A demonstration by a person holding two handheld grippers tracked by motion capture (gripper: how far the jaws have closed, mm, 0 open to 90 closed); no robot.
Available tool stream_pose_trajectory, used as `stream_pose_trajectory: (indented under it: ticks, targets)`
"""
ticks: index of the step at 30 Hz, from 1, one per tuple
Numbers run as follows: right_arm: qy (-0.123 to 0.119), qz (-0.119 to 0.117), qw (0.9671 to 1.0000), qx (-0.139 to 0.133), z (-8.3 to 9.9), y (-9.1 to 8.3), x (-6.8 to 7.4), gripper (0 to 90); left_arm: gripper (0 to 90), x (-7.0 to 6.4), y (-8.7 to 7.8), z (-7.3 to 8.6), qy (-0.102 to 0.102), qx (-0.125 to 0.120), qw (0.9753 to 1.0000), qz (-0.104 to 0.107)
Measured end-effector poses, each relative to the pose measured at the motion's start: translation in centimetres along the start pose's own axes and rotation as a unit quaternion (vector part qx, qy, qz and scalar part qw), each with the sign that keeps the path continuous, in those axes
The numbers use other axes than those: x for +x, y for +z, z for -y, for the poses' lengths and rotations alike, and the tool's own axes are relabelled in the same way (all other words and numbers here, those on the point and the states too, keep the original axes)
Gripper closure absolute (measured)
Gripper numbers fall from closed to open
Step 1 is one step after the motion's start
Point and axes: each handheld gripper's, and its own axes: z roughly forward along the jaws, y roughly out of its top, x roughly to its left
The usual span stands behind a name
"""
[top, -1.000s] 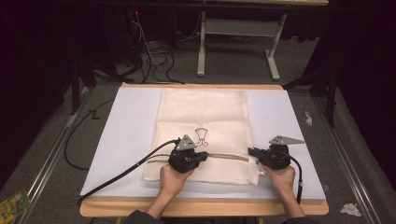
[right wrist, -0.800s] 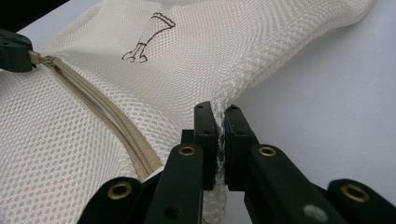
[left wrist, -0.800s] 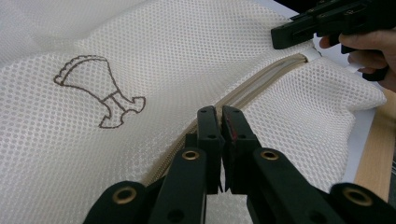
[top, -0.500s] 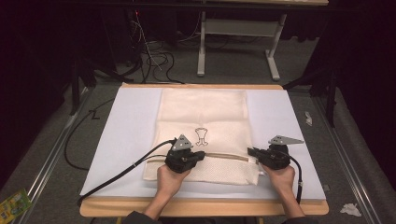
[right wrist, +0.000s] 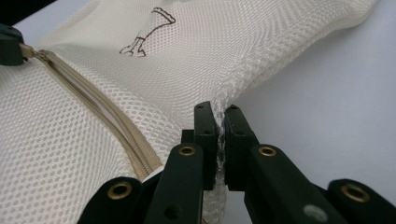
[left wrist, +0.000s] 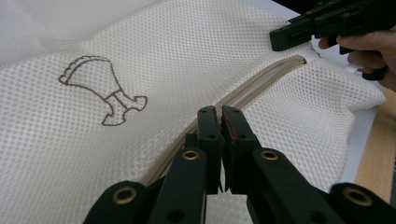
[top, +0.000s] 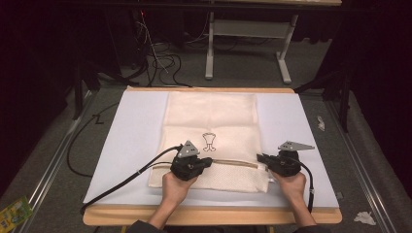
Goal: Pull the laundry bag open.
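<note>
The left claw (left wrist: 218, 116) has its jaws pressed together right on the beige zipper (left wrist: 252, 88) of the cream mesh bag (left wrist: 140, 60); whether they pinch the zipper pull is hidden between them. Beyond its tips the zipper runs on to the right claw (left wrist: 294, 35), held by a hand (left wrist: 369, 46) at the bag's far edge. The right gripper view adds what the high view cannot: the right claw (right wrist: 219, 114) is clamped on a bunched fold of the bag's mesh edge (right wrist: 219, 93), with the zipper (right wrist: 102, 112) running off to its left toward the other claw (right wrist: 9, 44).

No readable writing appears; just ahead of the left claw the bag carries only a dark outline drawing (left wrist: 100, 91).

From above, both forearms come in from the near edge, the left hand (top: 175, 187) and right hand (top: 291, 187) gripping the claws low over the bag's near end. The bag (top: 214, 116) lies flat on a white sheet (top: 131, 141) covering the wooden tabletop (top: 209, 216).
</note>
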Motion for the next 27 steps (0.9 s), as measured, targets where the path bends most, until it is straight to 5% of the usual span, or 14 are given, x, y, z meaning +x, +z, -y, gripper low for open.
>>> stream_pose_trajectory:
  ticks: [27]
  targets:
    - [0.0,0.005,1.0,0.0,-0.1,0.0,-0.1,87.5,87.1,1.2,-2.3,0.6,-0.015,-0.017,0.9997,-0.011]
